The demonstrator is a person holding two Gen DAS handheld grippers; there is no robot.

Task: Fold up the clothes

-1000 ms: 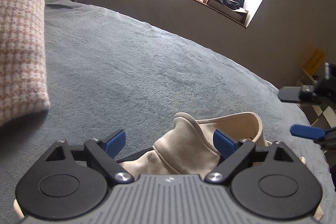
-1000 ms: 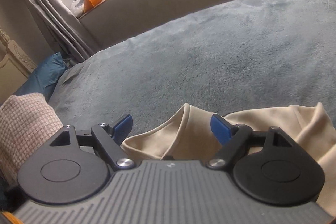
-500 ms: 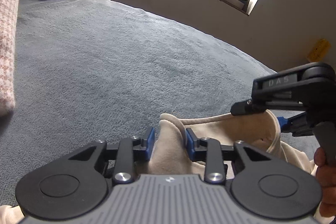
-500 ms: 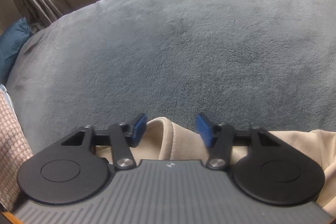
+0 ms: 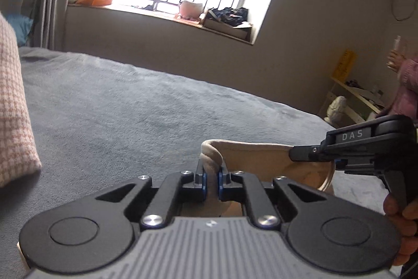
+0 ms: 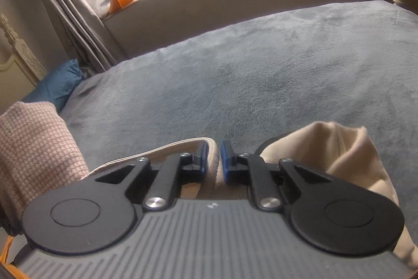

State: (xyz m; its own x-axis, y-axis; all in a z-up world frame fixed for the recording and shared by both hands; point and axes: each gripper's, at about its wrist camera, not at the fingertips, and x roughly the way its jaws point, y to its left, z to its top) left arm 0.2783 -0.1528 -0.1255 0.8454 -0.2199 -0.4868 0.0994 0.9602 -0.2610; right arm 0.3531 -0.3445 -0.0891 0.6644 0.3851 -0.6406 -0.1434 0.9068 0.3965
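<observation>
A cream garment (image 5: pixel 250 156) lies bunched on the grey bed cover (image 5: pixel 130 109). My left gripper (image 5: pixel 211 174) is shut on a thick fold of its hem, lifted a little off the bed. In the left wrist view my right gripper (image 5: pixel 296 155) comes in from the right, held by a hand (image 5: pixel 399 205), and pinches the same edge further along. In the right wrist view the right gripper (image 6: pixel 214 156) has its jaws closing, its blue pads pressing on a ridge of the cream garment (image 6: pixel 339 148), which hangs loose to the right.
A pink checked pillow (image 5: pixel 13 109) (image 6: pixel 34 148) lies at the left, a blue pillow (image 6: pixel 57 88) behind it. The grey bed cover (image 6: pixel 261 69) stretches ahead to the wall under the window sill (image 5: pixel 183 22). Shelves (image 5: pixel 352 96) stand far right.
Both grippers went from wide open around the cloth to closed on it. Both have lifted the pinched edge, and the views now tilt up toward the window.
</observation>
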